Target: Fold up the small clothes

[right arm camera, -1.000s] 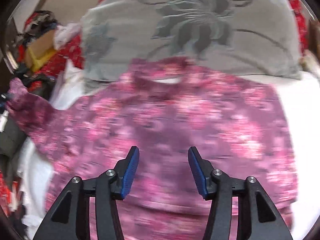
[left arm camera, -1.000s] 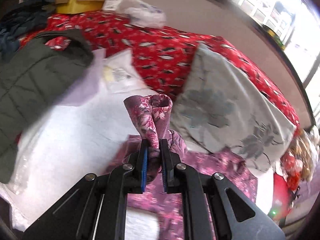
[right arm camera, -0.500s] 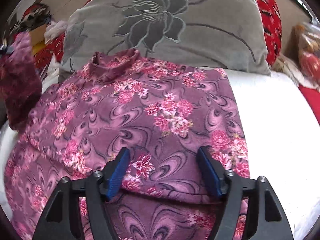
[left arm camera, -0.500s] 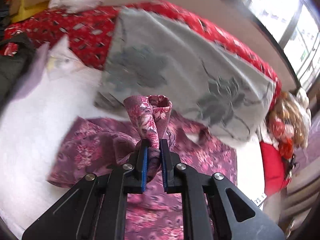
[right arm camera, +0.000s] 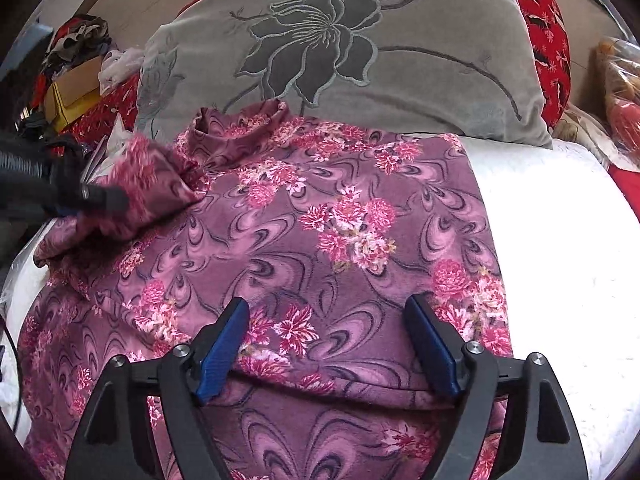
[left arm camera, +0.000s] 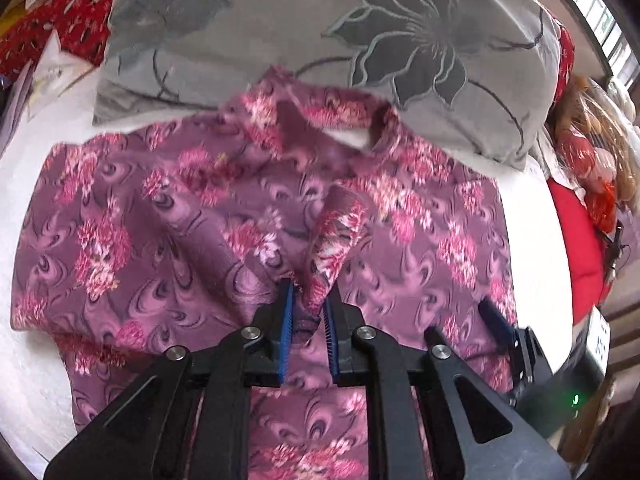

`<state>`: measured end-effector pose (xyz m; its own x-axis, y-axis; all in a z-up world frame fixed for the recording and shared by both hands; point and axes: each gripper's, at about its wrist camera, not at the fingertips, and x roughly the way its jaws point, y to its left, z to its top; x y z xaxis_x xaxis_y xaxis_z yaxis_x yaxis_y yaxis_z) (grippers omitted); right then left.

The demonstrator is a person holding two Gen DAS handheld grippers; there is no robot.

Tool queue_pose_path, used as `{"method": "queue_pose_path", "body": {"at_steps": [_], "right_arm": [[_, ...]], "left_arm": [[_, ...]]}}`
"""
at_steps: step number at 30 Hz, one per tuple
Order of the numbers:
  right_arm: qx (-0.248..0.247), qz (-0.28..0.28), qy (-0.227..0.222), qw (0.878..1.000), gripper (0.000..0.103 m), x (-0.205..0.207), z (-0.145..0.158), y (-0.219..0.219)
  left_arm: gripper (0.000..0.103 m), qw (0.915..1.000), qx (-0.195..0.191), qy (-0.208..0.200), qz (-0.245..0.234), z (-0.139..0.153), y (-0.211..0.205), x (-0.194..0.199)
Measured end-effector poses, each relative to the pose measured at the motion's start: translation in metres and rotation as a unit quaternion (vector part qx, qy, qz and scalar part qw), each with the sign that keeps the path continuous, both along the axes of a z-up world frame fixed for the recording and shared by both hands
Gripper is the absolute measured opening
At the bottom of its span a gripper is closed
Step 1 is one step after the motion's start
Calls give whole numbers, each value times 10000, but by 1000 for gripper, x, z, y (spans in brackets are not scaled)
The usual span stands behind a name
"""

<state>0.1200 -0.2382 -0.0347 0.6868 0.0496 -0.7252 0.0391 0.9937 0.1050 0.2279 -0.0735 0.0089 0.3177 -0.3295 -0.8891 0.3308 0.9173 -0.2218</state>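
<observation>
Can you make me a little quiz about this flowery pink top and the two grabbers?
1. True or false: the left gripper pinches a sleeve of the floral top.
2. What lies behind the top's collar? A) a grey pillow B) a basket C) a chair
3. Fill in: the right gripper fingers are spread ____ above the cloth.

Key: 1 true; 2 A; 3 open (still widening).

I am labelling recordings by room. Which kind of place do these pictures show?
Probably a bedroom: a floral top lies on a white bed cover, a grey flower-pattern pillow sits behind it, and a red patterned blanket lies further back.
</observation>
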Motion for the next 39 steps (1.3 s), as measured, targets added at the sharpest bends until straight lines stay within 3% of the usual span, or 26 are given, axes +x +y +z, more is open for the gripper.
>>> {"method": "queue_pose_path", "body": {"at_steps": [2, 4, 6, 9, 12, 18, 22, 24, 25, 28, 34, 39], "right_arm": [[-9, 1, 29, 10000, 82, 1, 0, 0], [-7, 5, 141, 9999, 82, 3, 3, 0], [165, -96, 287, 9994, 83, 8, 10, -2], [1252, -225, 171, 9917, 83, 17, 27, -12], [2412, -232, 157, 9701, 83, 35, 38, -8], [2763, -556, 736, 9566, 84, 48, 30, 25], [3355, -499, 988, 9355, 80, 50, 12, 45], [3225, -308, 801, 9427, 40, 57, 16, 56], [3155, -230, 752, 9456, 7, 62, 20, 57], [3112, -132, 422, 9493, 7, 65, 40, 45], [2507, -171, -285, 9675, 6, 44, 86, 1], [2153, -749, -266, 9733, 6, 25, 79, -54]], "left_arm": [[14, 9993, -348, 153, 48, 5, 24, -4], [23, 9974, -670, 167, 185, 12, 56, -11], [40, 9941, -930, 121, 546, 16, 99, -15], [40, 9870, -1190, 229, 1057, 9, 150, -12], [40, 9797, -1325, 493, 1420, -8, 180, -6], [40, 9671, -1715, 818, 1695, -29, 204, 4], [40, 9632, -1795, 991, 1740, -40, 201, 10], [40, 9622, -1839, 1004, 1740, -39, 204, 10], [40, 9618, -1862, 1003, 1737, -38, 206, 10], [40, 9614, -1889, 990, 1740, -37, 210, 10], [40, 9596, -1943, 1091, 1720, -40, 209, 5], [40, 9636, -1821, 1146, 1584, -42, 200, -4]]}}
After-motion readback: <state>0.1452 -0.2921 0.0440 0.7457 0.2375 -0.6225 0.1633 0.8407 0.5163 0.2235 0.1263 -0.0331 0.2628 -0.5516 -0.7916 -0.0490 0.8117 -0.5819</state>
